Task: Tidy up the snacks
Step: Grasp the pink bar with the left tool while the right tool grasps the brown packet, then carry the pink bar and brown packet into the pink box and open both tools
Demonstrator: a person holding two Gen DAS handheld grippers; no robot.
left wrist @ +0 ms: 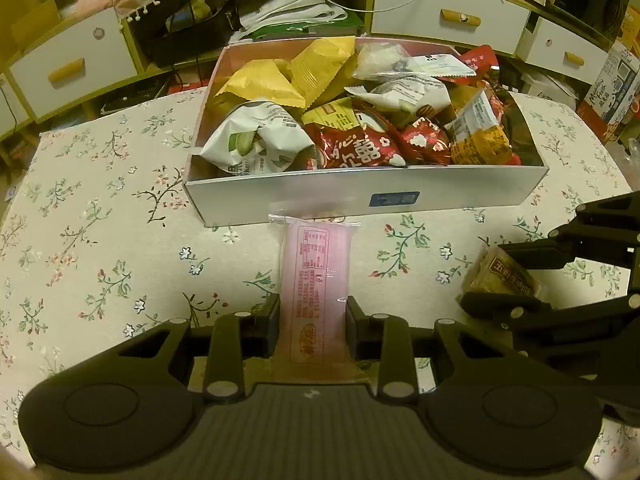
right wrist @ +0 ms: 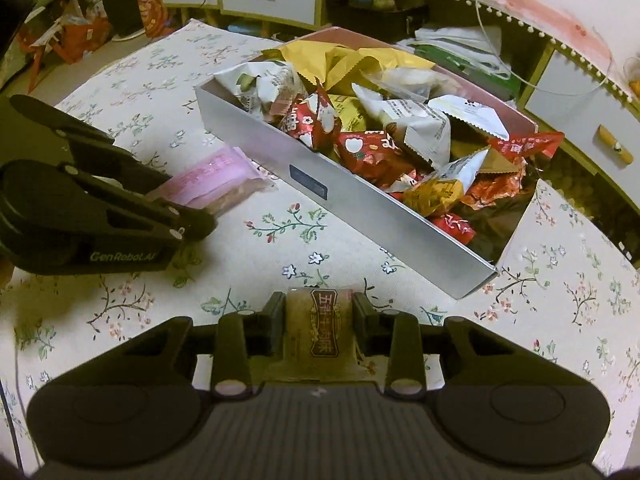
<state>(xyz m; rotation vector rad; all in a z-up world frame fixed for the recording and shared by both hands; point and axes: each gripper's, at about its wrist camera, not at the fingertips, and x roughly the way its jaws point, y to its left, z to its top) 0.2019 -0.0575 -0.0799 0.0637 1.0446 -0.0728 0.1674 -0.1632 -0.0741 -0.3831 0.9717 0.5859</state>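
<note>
A white box (left wrist: 360, 196) on the floral tablecloth holds several snack packets, yellow, white and red. My left gripper (left wrist: 313, 312) is shut on a long pink snack packet (left wrist: 314, 276) just in front of the box's near wall. My right gripper (right wrist: 319, 316) is shut on a small brown snack packet (right wrist: 320, 332), in front of the box (right wrist: 380, 216). In the left wrist view the right gripper (left wrist: 500, 280) and its brown packet (left wrist: 502, 274) show at the right. In the right wrist view the left gripper (right wrist: 196, 208) and pink packet (right wrist: 212, 180) show at the left.
The table carries a floral cloth (left wrist: 100, 240). Behind it stands a low shelf with white drawers (left wrist: 448, 16), a black bag (left wrist: 188, 28) and papers (left wrist: 296, 12). Cartons (left wrist: 612, 92) stand at the right.
</note>
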